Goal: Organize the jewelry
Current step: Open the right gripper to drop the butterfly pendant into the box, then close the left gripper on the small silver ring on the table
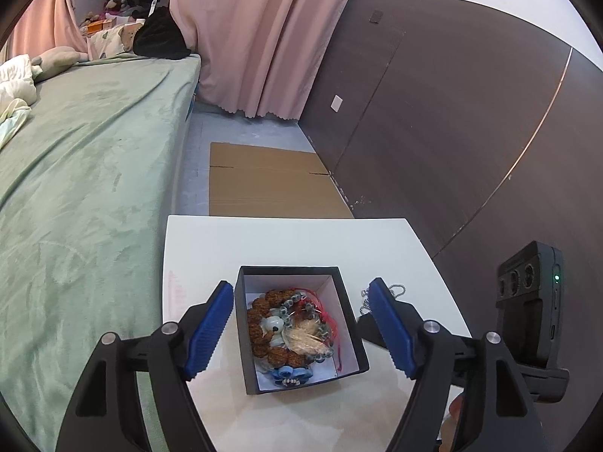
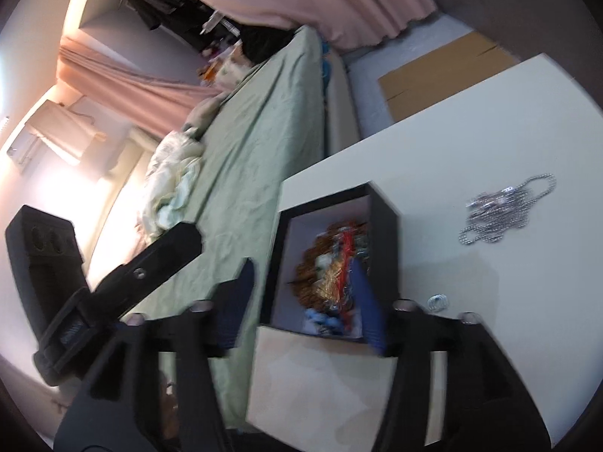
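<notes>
A black box point(image 1: 360, 342) with a white inside stands on the white table point(image 1: 286, 241). It holds a pile of jewelry point(image 1: 290, 329): brown bead bracelets, red cord, clear beads, a blue piece. My left gripper point(image 1: 301, 297) is open, its blue fingers straddling the box on both sides. A silver ball chain point(image 1: 395, 293) lies right of the box, partly hidden by the right finger. In the right wrist view my right gripper point(image 2: 305, 275) is open over the box point(image 2: 384, 233), one finger inside it above the jewelry point(image 2: 331, 260). The chain point(image 2: 505, 211) lies apart, a small silver ring point(image 2: 437, 301) nearer.
A bed with a green cover point(image 1: 86, 188) runs along the table's left side. Flat cardboard point(image 1: 267, 184) lies on the floor beyond the table. A dark wood wall point(image 1: 471, 132) stands to the right, pink curtains point(image 1: 264, 37) behind.
</notes>
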### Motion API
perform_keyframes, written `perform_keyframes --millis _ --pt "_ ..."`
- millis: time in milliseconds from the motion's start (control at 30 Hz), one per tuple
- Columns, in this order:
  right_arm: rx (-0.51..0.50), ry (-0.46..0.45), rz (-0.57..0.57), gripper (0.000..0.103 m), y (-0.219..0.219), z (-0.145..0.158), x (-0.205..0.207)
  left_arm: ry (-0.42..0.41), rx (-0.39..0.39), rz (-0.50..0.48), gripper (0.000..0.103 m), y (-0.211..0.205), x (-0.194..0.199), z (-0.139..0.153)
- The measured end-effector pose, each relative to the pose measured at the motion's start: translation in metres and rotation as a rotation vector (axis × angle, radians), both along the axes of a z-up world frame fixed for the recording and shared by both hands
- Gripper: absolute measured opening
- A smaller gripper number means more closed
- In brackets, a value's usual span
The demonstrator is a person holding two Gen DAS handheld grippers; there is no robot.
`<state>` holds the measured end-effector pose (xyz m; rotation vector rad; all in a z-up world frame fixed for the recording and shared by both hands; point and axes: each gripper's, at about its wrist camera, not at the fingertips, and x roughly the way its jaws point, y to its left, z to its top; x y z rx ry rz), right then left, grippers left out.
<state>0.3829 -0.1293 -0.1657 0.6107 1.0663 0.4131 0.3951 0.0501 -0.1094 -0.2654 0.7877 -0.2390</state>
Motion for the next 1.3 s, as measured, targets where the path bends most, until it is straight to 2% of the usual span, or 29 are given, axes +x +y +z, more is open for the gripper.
perform_keyframes --millis 267,500,767,967,1300 --pt "-0.038 -0.025 -0.041 0.064 -0.02 0.008 -0.011 0.001 0.023 -0.034 0.083 -0.018 0.0 -0.003" --pt "-0.052 -0.017 -0.107 0.07 -0.049 0.01 -0.018 0.011 0.039 -0.082 0.083 -0.046 0.001 -0.008" --pt "-0.073 -0.008 -0.161 0.07 -0.086 0.013 -0.024 0.013 0.054 -0.144 0.081 -0.08 -0.009 -0.015" --pt "-0.086 -0.002 -0.173 0.07 -0.103 0.014 -0.03 0.033 0.057 -0.169 0.072 -0.095 -0.016 -0.026" --pt "-0.089 0.023 -0.216 0.07 -0.129 0.011 -0.036 0.088 0.087 -0.212 0.046 -0.137 -0.021 -0.053"
